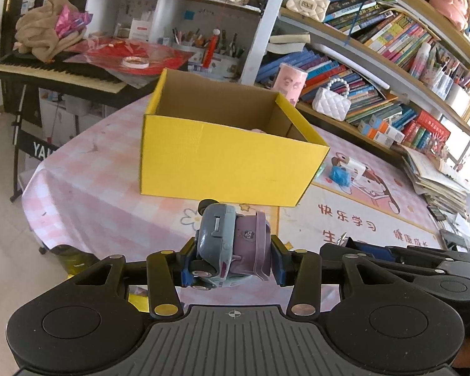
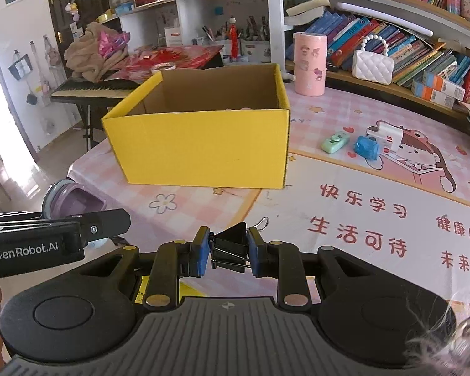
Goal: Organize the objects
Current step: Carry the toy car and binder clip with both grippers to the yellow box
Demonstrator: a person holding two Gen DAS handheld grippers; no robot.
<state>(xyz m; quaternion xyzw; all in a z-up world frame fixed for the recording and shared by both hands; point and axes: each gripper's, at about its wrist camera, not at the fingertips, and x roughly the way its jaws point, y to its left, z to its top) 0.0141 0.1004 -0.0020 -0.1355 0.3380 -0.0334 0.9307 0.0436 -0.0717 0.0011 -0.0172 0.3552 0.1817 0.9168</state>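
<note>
The left gripper is closed on a grey and purple toy car, held above the table before the yellow cardboard box. The box holds something pink at its bottom, hardly visible. The right gripper clamps a black binder clip. To the right, a green toy, a blue roll and a white item lie on the table, so I judge the sorting is partly done.

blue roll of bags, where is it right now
The blue roll of bags lies on the table to the right of the yellow box, between the small green toy and a white item; the left wrist view shows it too.
</note>
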